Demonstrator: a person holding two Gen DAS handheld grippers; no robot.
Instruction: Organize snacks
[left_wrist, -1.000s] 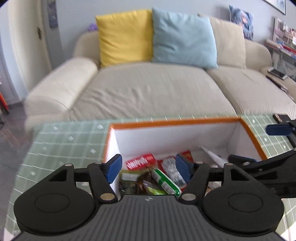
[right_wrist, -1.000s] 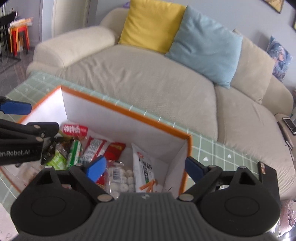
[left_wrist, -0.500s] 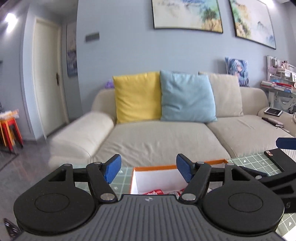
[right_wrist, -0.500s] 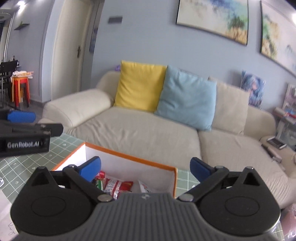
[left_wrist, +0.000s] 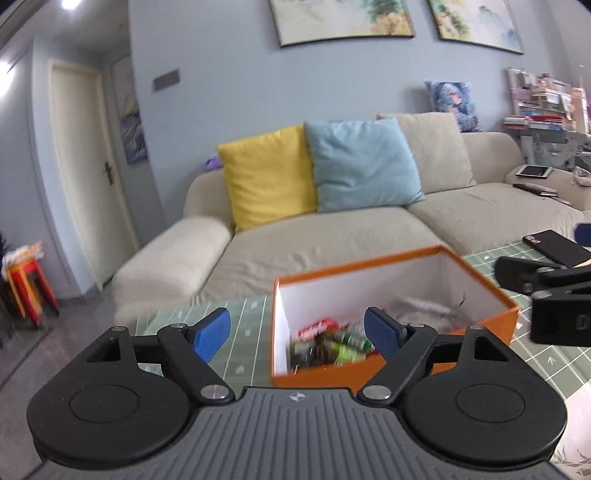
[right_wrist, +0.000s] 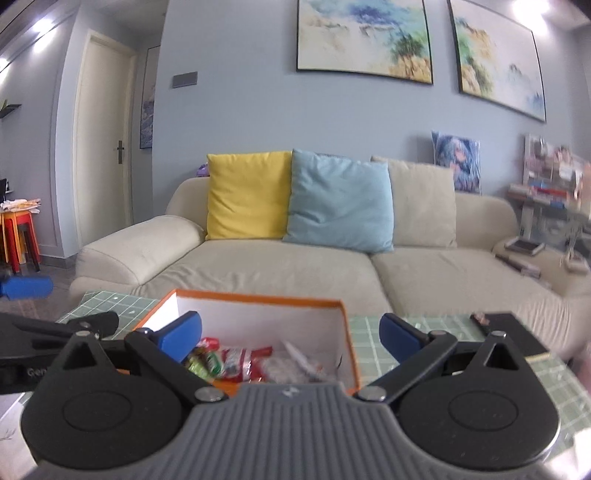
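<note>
An orange box with white inner walls stands on the green grid mat. Inside lie several snack packets, red and green ones on the left, pale ones on the right. My left gripper is open and empty, held back from the box's near left corner. My right gripper is open and empty, held back from the box's near side. Each gripper shows at the edge of the other's view, the right one and the left one.
A black phone lies on the mat right of the box. A beige sofa with yellow and blue cushions stands just behind the table. Red and yellow stools stand far left.
Both grippers have pulled back and tilted up from over the box. The box now sits lower and farther in both views. Both stayed open and empty.
</note>
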